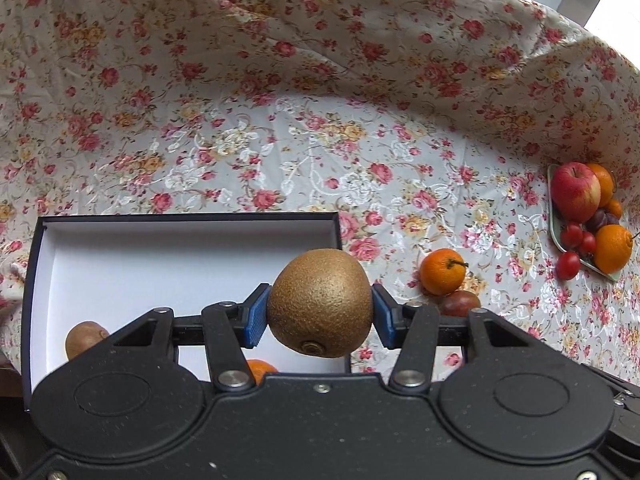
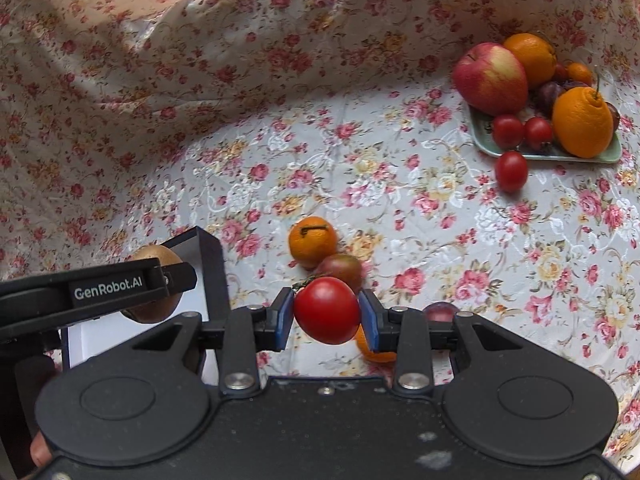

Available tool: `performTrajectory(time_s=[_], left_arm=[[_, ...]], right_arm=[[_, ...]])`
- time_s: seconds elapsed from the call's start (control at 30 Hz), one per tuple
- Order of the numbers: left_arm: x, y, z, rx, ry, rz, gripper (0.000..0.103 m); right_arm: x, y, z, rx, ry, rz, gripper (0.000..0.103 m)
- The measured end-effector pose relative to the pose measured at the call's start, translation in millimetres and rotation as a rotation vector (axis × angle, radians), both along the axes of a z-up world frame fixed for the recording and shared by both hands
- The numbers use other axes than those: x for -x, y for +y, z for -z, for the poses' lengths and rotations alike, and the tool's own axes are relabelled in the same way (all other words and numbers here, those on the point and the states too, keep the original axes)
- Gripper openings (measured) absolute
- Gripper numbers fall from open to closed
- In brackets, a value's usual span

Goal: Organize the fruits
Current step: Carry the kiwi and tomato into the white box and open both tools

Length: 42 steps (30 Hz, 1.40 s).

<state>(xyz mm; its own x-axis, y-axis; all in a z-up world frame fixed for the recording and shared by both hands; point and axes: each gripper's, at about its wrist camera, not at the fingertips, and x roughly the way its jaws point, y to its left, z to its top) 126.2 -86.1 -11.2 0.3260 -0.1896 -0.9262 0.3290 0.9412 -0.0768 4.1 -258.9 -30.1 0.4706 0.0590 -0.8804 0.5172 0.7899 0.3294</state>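
My left gripper (image 1: 320,314) is shut on a brown kiwi (image 1: 320,302) and holds it over the right end of a dark box with a white inside (image 1: 120,260). In that box lie another kiwi (image 1: 85,338) and an orange fruit (image 1: 261,369), both partly hidden. My right gripper (image 2: 326,320) is shut on a red tomato (image 2: 327,310) above the cloth, right of the box (image 2: 206,258). The left gripper with its kiwi (image 2: 154,258) shows at the left in the right wrist view.
A tangerine (image 2: 313,240) and a dark reddish fruit (image 2: 342,270) lie on the floral cloth beyond my right gripper. A green tray (image 2: 552,156) at the far right holds an apple (image 2: 490,78), oranges, plums and small tomatoes; one tomato (image 2: 511,170) lies beside it. Draped cloth rises behind.
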Motion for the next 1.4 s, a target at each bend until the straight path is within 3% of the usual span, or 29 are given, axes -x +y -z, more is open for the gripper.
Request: performTrajectory(time_s=[0.47,0.73,1.07,1.2,1.27,1.4], left_arm=[[-29.6,75.4,13.4,-0.049,0.016,-0.11,0.057],[-35.9,98.1,21.8,-0.051,0.043,-0.143,0.057],[-42.6,110.7,28.9,-0.047,0.085,-0.184,0.057],[-40.5,107.3,21.9,-0.063,0.041,-0.172,0.056],[-38.9,104.7,19.8,-0.081,0.019,-0.164,0.056],[-39.9,105.1,21.1,-0.085,0.026,-0.167,0.056]], right_arm=[[-51.9,87.9,3.2,-0.027,-0.034,-0.146,0.038],[-74.3,123.7,12.2,-0.029,-0.03,-0.204,0.038],[-81.8,140.1,19.3,-0.029,-0.024,-0.245,0.039],[-83.3,140.1,20.8,-0.056,-0.022,-0.241,0.04],[-84.0,140.6,19.1,-0.06,-0.034,-0.248,0.045],[-85.1,141.3,16.7,-0.041,-0.041,-0.257,0.049]])
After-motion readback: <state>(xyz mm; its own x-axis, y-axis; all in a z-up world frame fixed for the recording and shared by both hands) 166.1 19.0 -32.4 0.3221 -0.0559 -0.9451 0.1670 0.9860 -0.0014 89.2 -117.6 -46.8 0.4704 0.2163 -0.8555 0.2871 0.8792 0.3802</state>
